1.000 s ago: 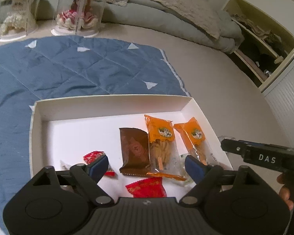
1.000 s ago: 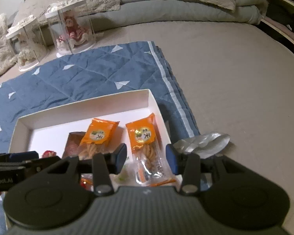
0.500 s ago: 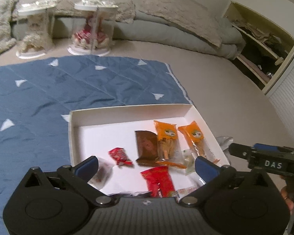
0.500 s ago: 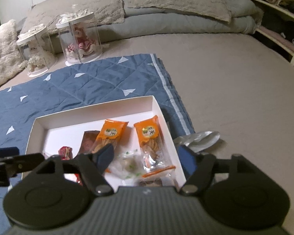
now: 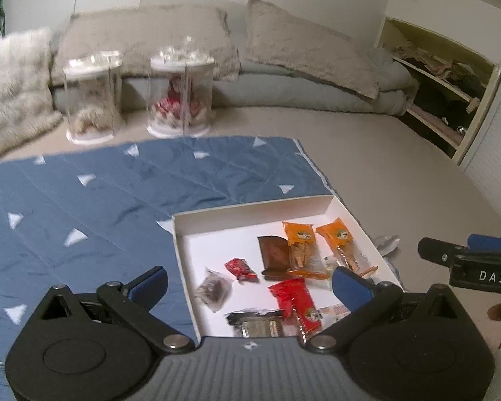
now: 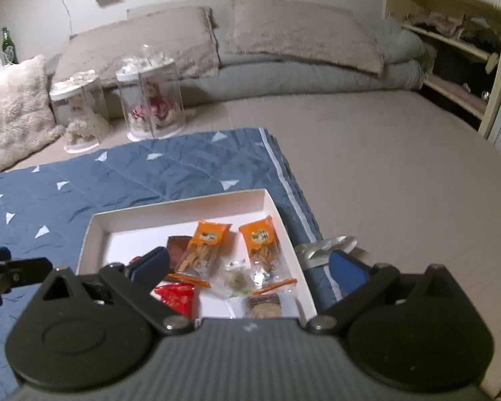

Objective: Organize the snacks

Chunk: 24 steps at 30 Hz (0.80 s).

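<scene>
Both grippers clear of the white box [image 5: 250, 212] on the blue quilt [image 5: 83, 207]. Left gripper [image 5: 250, 279] and right gripper [image 6: 247, 264] jaws just opened wide, nothing between. Snack packets [image 5: 297, 247] all lie in box. Next: square up loose ones w/o crushing.

My white shallow cardboard box [image 5: 250, 212] of wrapped snacks [image 5: 299, 249] sits on the blue quilted blanket's [image 5: 117, 200] right edge; clear display cases [image 5: 180, 97] stand behind.

Wrapped snacks [image 5: 297, 250] lie scattered flat in the white box [image 5: 250, 212].
</scene>
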Motion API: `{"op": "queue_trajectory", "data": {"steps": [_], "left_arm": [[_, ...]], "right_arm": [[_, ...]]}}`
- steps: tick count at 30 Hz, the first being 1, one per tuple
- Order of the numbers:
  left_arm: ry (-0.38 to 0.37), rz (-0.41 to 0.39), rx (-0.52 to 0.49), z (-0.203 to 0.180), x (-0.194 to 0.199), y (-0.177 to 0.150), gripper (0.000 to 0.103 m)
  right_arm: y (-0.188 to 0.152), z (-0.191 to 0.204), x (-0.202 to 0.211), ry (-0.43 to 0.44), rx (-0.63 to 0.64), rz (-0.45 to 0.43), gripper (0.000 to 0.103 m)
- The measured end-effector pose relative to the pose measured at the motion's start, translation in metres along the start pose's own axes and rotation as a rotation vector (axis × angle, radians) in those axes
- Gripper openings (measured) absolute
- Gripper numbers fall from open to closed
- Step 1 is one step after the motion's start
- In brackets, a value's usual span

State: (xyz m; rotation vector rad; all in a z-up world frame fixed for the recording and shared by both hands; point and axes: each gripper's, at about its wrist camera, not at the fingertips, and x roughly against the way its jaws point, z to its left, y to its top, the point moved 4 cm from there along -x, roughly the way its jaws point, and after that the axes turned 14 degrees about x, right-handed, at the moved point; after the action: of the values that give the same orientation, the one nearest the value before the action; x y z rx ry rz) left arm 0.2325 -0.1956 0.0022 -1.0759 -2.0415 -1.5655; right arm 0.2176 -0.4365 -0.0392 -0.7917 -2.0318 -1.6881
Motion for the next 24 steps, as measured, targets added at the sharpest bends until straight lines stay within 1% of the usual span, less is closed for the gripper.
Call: {"op": "queue_trajectory", "data": {"steps": [4, 7, 10, 13, 15, 19, 24], "left_arm": [[0.024, -0.028, -0.005, -0.001, 0.026, -0.004, 0.103], [0.022, -0.083, -0.023, 0.001, 0.049, -0.010, 0.103], [0.037, -0.124, -0.012, 0.007, 0.066, -0.015, 0.103], [0.044, -0.152, 0.009, 0.013, 0.079, -0.022, 0.103], [0.042, -0.166, 0.017, 0.015, 0.088, -0.029, 0.103], [0.052, -0.199, -0.014, 0.019, 0.105, -0.048, 0.103], [0.078, -0.255, -0.044, 0.025, 0.121, -0.068, 0.103]], "right_arm": [[-0.007, 0.007, 0.024, -0.033, 0.016, -0.041, 0.102], [-0.012, 0.011, 0.043, -0.022, 0.025, -0.089, 0.102], [-0.018, 0.015, 0.060, -0.012, 0.032, -0.128, 0.102], [-0.023, 0.019, 0.074, -0.036, 0.042, -0.151, 0.102], [-0.028, 0.021, 0.082, -0.027, 0.046, -0.168, 0.102], [-0.043, 0.026, 0.098, -0.026, 0.065, -0.195, 0.102], [-0.064, 0.028, 0.115, -0.015, 0.061, -0.210, 0.102]]}}
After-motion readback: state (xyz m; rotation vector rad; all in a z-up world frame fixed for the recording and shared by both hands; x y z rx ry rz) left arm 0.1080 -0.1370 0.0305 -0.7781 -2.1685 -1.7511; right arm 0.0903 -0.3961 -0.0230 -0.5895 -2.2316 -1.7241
